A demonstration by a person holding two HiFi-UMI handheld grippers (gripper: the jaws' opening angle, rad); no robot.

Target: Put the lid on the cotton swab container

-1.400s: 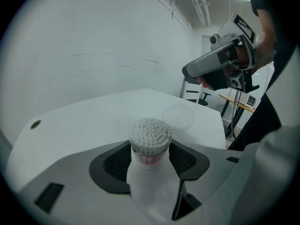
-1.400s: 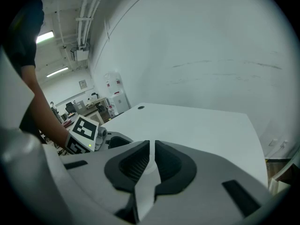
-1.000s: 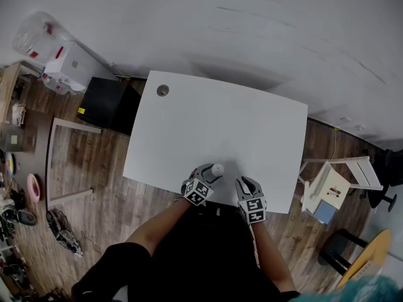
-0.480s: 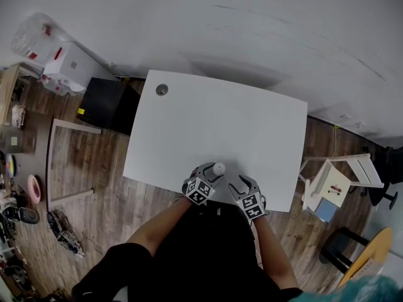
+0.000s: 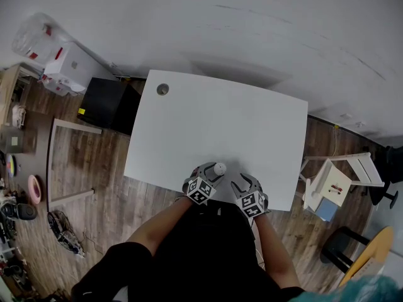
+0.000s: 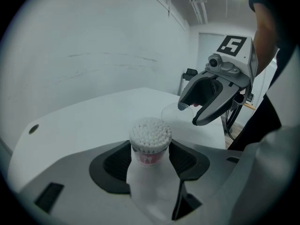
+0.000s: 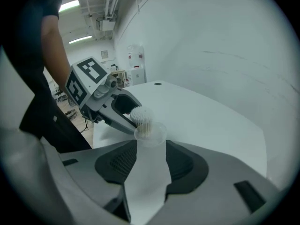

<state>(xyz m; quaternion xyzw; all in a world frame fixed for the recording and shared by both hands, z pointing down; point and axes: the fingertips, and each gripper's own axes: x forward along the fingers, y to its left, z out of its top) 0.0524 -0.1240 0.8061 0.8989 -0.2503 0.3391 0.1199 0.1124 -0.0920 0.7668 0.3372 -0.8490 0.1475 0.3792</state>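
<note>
My left gripper [image 6: 150, 150] is shut on the cotton swab container [image 6: 150, 135], a clear tub with a red label, packed with white swabs and held upright without its lid. In the head view the container [image 5: 219, 168] stands just above the table's near edge in the left gripper [image 5: 211, 174]. The right gripper [image 7: 150, 145] has just been opening its jaws. The clear round lid [image 7: 151, 134] sits between its fingertips and I see no pad pressing on it. From the left gripper view the lid [image 6: 176, 111] shows at the right gripper [image 6: 190, 114], right of the container.
The white table [image 5: 214, 118] has a round cable hole [image 5: 163, 89] at its far left corner. Both grippers work at its near edge. A black cabinet [image 5: 110, 102] stands to the left on the floor and a small white side table [image 5: 330, 187] to the right.
The right gripper has rolled and edged down and left, closer to the container. The left gripper and the container have stayed where they were.
</note>
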